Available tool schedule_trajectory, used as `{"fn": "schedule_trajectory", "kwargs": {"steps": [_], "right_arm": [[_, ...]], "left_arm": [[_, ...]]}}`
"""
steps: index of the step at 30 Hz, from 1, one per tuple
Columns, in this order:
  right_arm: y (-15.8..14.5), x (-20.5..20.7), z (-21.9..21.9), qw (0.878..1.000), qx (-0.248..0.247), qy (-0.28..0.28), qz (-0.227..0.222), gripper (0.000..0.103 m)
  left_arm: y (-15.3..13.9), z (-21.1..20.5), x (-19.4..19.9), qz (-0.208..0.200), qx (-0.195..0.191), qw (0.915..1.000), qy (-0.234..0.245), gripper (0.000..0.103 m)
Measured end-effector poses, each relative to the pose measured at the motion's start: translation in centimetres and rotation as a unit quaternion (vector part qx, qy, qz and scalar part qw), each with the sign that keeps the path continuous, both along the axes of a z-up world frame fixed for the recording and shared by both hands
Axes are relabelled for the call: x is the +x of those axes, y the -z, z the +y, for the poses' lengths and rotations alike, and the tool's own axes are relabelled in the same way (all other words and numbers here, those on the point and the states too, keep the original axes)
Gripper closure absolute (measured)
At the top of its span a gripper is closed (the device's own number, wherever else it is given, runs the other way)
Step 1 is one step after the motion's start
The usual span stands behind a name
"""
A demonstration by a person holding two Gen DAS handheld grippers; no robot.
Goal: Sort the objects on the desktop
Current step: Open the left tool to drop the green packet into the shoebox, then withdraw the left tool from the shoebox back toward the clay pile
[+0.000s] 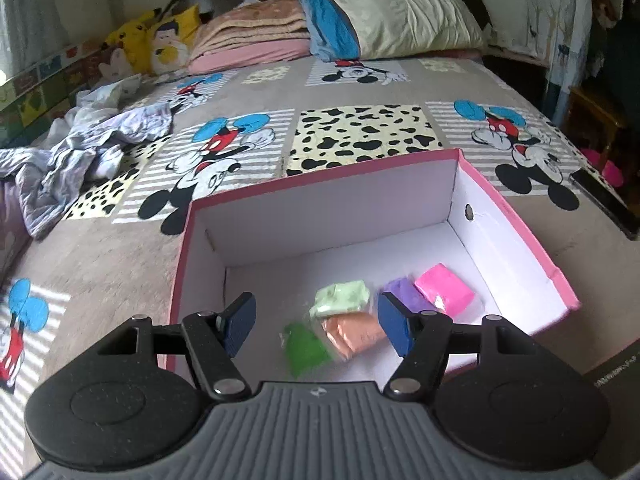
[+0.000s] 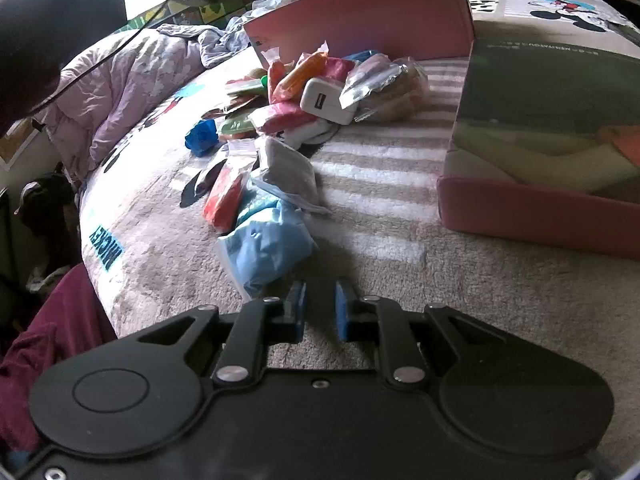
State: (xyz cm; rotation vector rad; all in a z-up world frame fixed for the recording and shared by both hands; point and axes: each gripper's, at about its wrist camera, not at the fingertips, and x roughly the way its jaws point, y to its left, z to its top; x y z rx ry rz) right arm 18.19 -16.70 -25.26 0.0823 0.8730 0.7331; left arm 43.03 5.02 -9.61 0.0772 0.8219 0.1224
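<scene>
My left gripper (image 1: 318,326) is open and empty, hovering over the near end of an open pink box (image 1: 320,208) with a white inside. In the box lie clay packets: light green (image 1: 341,298), dark green (image 1: 306,350), orange (image 1: 354,334), purple (image 1: 404,292) and pink (image 1: 444,288). My right gripper (image 2: 320,308) is nearly closed with a small gap and holds nothing, low over the bedspread. Just ahead of it lies a light blue packet (image 2: 268,248), then a red packet (image 2: 226,196), a grey packet (image 2: 288,172) and a pile of several coloured packets with a white charger (image 2: 326,100).
Everything sits on a Mickey Mouse bedspread (image 1: 360,132). The pink box side (image 2: 360,20) stands behind the pile; a second box with a dark lid (image 2: 552,128) is at the right. Crumpled clothes (image 1: 80,144) lie left; pillows (image 1: 400,12) at the head. A phone (image 1: 604,200) lies right.
</scene>
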Motion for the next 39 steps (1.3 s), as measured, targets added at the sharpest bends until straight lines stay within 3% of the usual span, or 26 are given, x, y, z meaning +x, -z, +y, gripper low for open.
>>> {"fn": "schedule_trajectory", "kwargs": {"steps": [18,39], "right_arm": [[-0.7,-0.2,0.9,1.0,-0.022,0.006,-0.005,0.091],[-3.3,-1.2,-0.1,1.0,0.021,0.009,-0.011,0.095]], "left_arm": [[-2.6,-0.3,-6.7,-0.023,-0.001,0.9997,-0.007,0.036],[-3.4,-0.1,-13.7,-0.054,0.002,0.9985,0.011,0.036]]}}
